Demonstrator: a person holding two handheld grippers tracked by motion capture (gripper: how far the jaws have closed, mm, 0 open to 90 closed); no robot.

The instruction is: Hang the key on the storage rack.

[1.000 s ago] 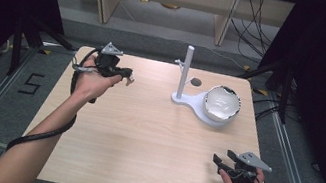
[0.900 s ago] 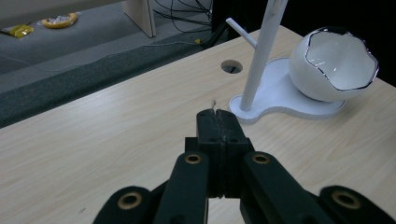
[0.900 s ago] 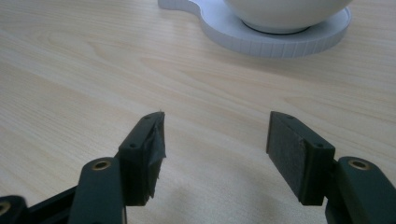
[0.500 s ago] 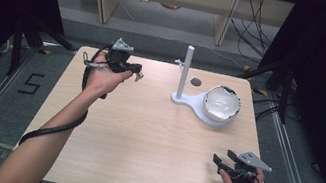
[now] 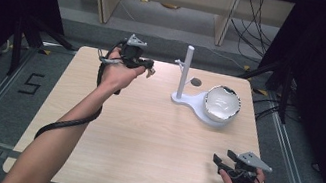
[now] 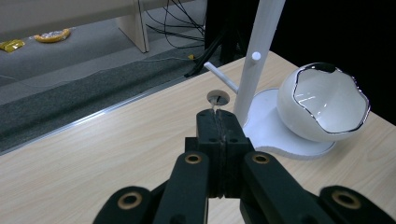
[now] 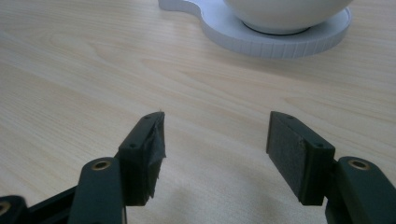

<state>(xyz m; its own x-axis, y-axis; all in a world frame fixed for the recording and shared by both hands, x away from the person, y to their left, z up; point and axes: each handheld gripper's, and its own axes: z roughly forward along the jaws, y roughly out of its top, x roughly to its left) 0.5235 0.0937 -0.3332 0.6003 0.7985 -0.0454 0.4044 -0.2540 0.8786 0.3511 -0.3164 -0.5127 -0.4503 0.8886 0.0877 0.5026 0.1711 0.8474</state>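
A white stand [image 5: 185, 70] with a tall post and a short side peg rises from a flat white base [image 5: 188, 102] at the table's far right. On that base a white bowl with a dark wavy rim [image 5: 222, 103] lies tilted. My left gripper [image 5: 148, 68] hovers left of the post, jaws shut flat together. In the left gripper view its tips [image 6: 218, 119] point toward the post [image 6: 254, 65] and the bowl [image 6: 324, 105]. My right gripper [image 5: 220, 161] rests open near the front right corner; in the right gripper view [image 7: 215, 135] bare wood lies between its pads.
A round cable hole [image 5: 196, 82] sits in the wooden table [image 5: 142, 138] just behind the stand. Shelving legs and loose cables stand on the floor beyond the far edge. A black cable trails along the left forearm.
My left gripper has travelled to the right along the far side of the table, closer to the stand's post. The right gripper has stayed where it was.
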